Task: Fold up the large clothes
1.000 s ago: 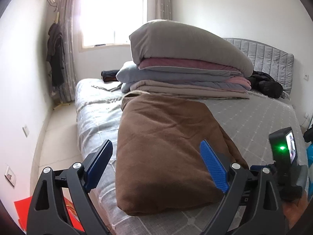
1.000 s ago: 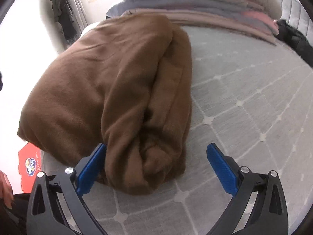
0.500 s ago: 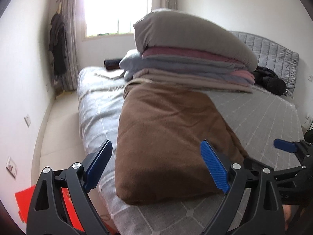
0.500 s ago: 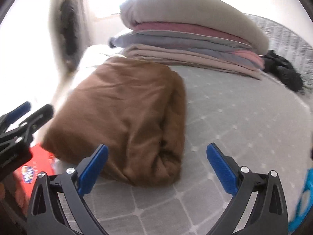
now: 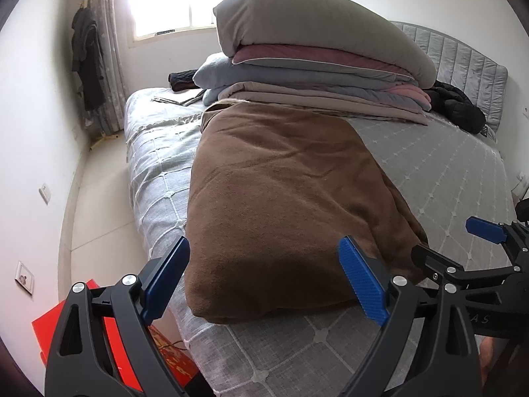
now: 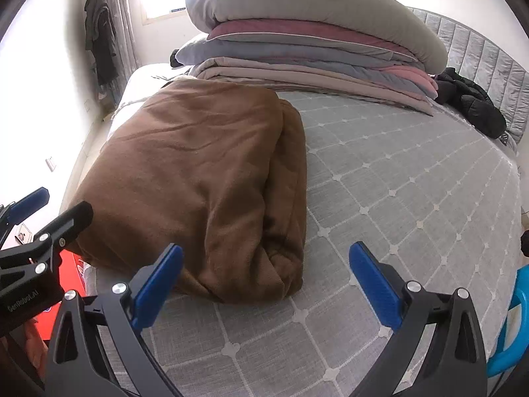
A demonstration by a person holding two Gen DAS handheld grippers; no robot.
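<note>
A folded brown garment (image 5: 284, 192) lies on the grey quilted bed (image 5: 439, 172), near its left edge; it also shows in the right wrist view (image 6: 205, 178), with its layered fold edge on the right. My left gripper (image 5: 264, 271) is open and empty, held back from the garment's near end. My right gripper (image 6: 264, 281) is open and empty, just short of the garment's near right corner. Each gripper shows at the edge of the other's view: the right one (image 5: 463, 251) and the left one (image 6: 49, 211).
A stack of folded quilts and a pillow (image 5: 314, 59) lies across the bed behind the garment. A black jacket (image 5: 459, 109) lies by the grey headboard. Red boxes (image 5: 66, 324) sit on the floor at the left. A blue plastic item (image 6: 512, 330) is at the right.
Both grippers have pulled back and up from the garment. The right gripper, which was at the garment's fold edge, now stands clear of it. Both stayed open.
</note>
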